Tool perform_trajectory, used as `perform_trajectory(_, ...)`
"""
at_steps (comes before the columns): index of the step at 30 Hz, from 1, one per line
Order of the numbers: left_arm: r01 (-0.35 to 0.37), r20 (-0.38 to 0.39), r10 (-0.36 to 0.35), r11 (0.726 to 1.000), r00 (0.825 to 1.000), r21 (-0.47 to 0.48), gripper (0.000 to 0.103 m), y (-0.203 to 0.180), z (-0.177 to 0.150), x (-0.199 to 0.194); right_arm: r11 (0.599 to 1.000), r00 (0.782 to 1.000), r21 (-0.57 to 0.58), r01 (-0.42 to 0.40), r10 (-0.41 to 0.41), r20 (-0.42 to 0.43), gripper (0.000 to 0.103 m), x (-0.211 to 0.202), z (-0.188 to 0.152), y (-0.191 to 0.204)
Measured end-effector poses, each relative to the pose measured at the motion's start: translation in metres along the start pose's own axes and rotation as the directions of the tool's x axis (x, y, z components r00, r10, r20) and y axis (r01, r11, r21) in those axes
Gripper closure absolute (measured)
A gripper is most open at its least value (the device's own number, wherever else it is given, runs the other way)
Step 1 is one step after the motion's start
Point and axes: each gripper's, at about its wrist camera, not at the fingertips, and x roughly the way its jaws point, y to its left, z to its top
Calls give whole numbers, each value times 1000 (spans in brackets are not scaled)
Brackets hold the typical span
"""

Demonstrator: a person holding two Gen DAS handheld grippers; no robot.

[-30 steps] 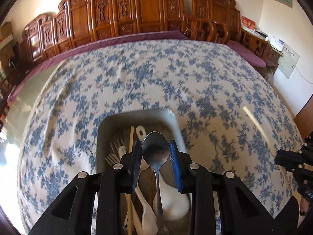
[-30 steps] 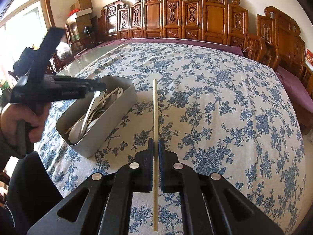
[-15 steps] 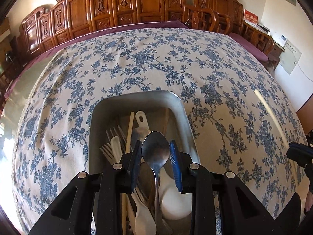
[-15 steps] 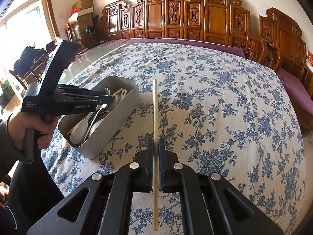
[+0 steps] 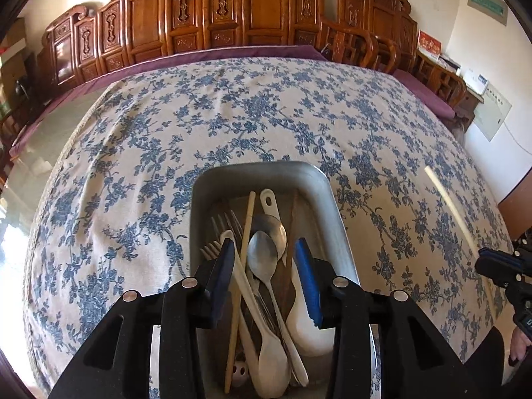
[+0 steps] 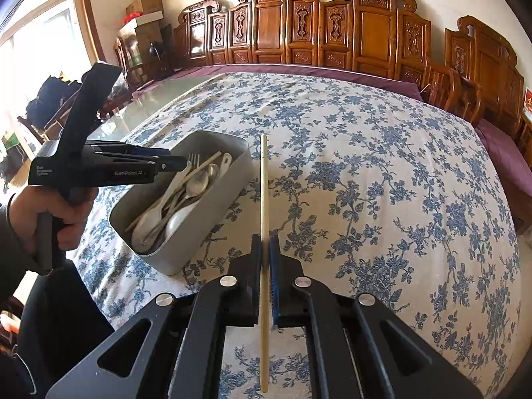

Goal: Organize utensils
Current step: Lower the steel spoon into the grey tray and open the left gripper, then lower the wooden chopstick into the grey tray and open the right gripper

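Left gripper [image 5: 264, 261] over the grey metal tray [image 5: 335, 206], jaws spread and just been opening; metal spoon [image 5: 262, 256] lying loose between them, pads not touching it. Spoon resting in tray on the pile: white plastic spoons [image 5: 307, 329], fork [image 5: 209, 251], one wooden chopstick [image 5: 247, 229]. Right gripper [image 6: 265, 259] well right of tray, jaws pressed together, pinching a second wooden chopstick [image 6: 264, 179] near mid-length, stick pointing away from camera above the surface. Tray sitting close to near-left part of the floral tablecloth [image 6: 382, 173], its long side angled toward the right gripper. Rest of the surface wide open: whole far half and right side free. Cloth stopping short at left, bare glass strip [image 5: 40, 139] beyond it. Carved wooden chairs [image 6: 365, 33] lining the far edge, purple cloth [image 6: 299, 68] band under them.
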Motion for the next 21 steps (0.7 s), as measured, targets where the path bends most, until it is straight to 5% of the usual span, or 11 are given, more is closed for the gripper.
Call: perform_trajectory(21, -31, 67, 33, 999, 997, -21, 66, 69, -20, -53, 997, 996, 18, -80, 81, -27, 97, 51, 53, 81)
